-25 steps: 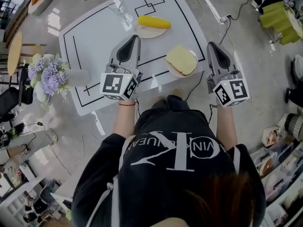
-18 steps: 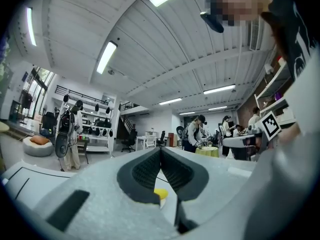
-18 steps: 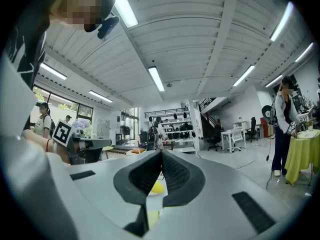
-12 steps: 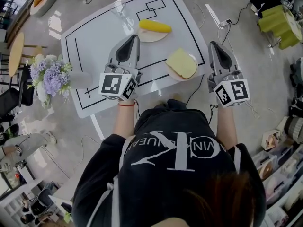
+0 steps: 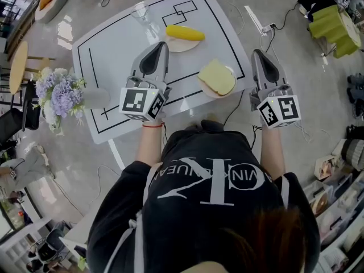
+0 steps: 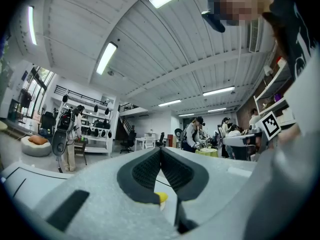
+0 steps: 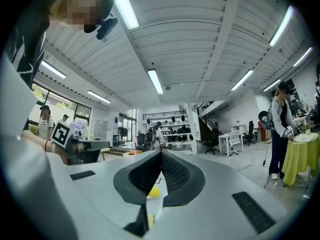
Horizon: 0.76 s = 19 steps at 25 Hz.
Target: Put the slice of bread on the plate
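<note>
A pale yellow slice of bread [image 5: 216,76] lies on a small plate [image 5: 209,89] near the right front of the white table [image 5: 114,44]. My left gripper [image 5: 161,45] is held level over the table's front, left of the bread, with its jaws shut and empty; in the left gripper view [image 6: 160,150] the pads meet. My right gripper [image 5: 256,53] hovers just past the table's right edge, to the right of the bread. It is also shut and empty, as the right gripper view [image 7: 161,154] shows.
A yellow corn cob [image 5: 185,33] rests on a second plate [image 5: 177,44] further back, with a clear glass [image 5: 142,11] behind it. Purple flowers [image 5: 57,92] stand left of the table. Cables [image 5: 267,33] run over the floor on the right.
Both grippers stay where they were, shut. Only the head view has drifted a little.
</note>
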{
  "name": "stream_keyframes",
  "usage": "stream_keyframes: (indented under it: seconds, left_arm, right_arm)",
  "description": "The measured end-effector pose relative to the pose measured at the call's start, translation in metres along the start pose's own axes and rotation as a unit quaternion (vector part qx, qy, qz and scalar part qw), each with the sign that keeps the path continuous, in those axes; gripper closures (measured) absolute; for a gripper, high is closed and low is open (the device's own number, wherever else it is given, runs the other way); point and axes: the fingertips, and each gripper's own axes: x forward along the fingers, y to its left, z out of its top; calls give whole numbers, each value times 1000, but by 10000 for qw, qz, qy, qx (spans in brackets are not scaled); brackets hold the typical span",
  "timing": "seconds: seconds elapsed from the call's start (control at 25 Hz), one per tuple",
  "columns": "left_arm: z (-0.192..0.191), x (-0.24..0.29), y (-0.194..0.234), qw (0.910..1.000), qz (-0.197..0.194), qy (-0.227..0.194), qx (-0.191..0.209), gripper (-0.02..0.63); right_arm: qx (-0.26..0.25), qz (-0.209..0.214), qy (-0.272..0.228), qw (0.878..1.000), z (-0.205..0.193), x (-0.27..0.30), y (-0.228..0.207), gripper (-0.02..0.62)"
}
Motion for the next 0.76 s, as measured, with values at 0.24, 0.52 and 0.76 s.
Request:
stream_keyframes:
  seconds: [0.24, 0.52, 0.76]
  left_arm:
    - [-5, 1, -2, 10000, -28, 75, -12, 595]
    - [-6, 2, -4, 9999, -57, 114, -36, 595]
    - [-7, 4, -7, 9999, -86, 136, -33, 595]
  right_arm:
    - [45, -15, 43, 10000, -5, -3, -1, 595]
    - [106, -79, 65, 9999, -6, -6, -4, 595]
    - [43, 8, 129, 9999, -9, -8, -5, 594]
